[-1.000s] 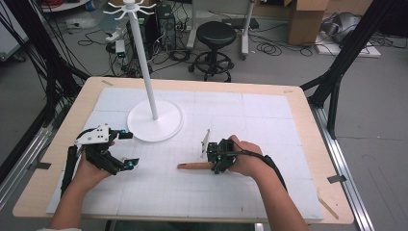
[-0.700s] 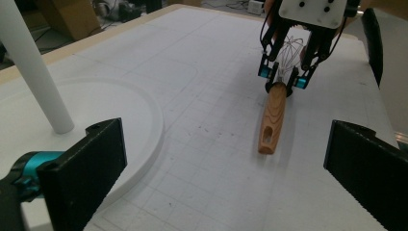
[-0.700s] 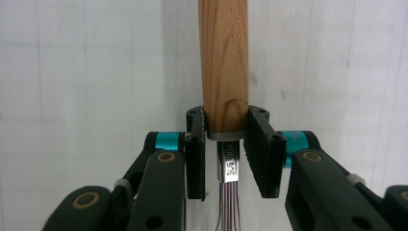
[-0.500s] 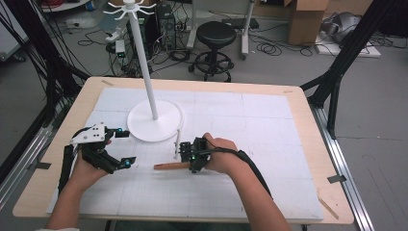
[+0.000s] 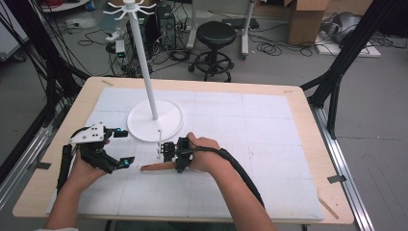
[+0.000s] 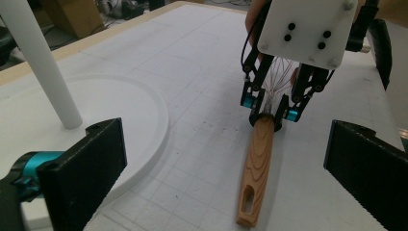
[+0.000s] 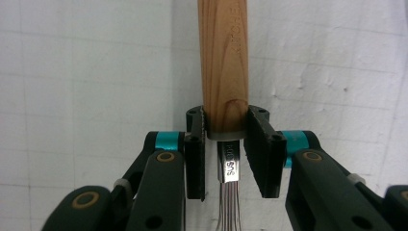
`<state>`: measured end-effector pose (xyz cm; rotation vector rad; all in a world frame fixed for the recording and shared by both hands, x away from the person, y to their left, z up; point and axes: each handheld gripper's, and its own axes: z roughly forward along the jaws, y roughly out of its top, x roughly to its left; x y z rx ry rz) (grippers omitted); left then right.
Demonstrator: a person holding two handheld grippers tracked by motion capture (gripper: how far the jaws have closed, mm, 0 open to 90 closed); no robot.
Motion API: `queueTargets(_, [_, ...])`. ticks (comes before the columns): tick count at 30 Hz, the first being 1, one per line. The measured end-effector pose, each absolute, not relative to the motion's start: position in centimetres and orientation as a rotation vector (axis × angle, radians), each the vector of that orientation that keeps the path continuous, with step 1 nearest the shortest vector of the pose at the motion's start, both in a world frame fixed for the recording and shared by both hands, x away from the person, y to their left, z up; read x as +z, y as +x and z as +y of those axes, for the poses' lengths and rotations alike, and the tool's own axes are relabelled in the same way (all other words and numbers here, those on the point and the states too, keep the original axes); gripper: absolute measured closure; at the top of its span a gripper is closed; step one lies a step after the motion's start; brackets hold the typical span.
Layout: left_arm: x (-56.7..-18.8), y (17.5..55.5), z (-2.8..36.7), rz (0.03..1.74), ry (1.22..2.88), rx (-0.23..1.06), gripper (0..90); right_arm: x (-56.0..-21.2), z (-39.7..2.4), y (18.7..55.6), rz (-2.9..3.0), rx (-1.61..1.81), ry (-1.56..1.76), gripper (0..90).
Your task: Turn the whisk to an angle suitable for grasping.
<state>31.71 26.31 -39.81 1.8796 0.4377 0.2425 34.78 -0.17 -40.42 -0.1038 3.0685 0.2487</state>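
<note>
Jaws on my left gripper (image 5: 121,147) gape wide, empty, beside the stand (image 5: 155,120). The whisk (image 6: 255,168) lies on the desk (image 5: 269,144), my right gripper (image 5: 172,153) clamped where wood meets wire. Light, I judge; stiff handle grips best, wires springy.

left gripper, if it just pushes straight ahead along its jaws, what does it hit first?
Most likely the whisk's wooden handle, whose slotted end lies on the mat between the open jaws of the left gripper. Beyond it sits the right gripper, clamped on the handle's far end. Depth to the handle tip is unclear.
</note>
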Motion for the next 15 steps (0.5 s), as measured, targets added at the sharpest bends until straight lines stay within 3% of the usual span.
queueTargets(3, [-39.8, 31.7, 26.3, 0.436, 1.879, 0.241, 1.7, -40.4, -0.3, 34.8, 3.07, 0.254, -0.107, 63.6])
queueTargets(4, [-39.8, 31.7, 26.3, 0.435, 1.88, 0.241, 1.7, -40.0, -0.6, 34.6, 3.053, 0.264, -0.079, 55.3])
queueTargets(6, [-39.8, 31.7, 26.2, 0.435, 1.883, 0.24, 1.7, -39.5, -1.0, 34.5, 3.04, 0.315, -0.052, 49.3])
queueTargets(15, [-39.8, 31.6, 26.2, 0.435, 1.88, 0.24, 1.7, -36.3, -3.8, 33.8, 2.981, 0.511, 0.026, 42.7])
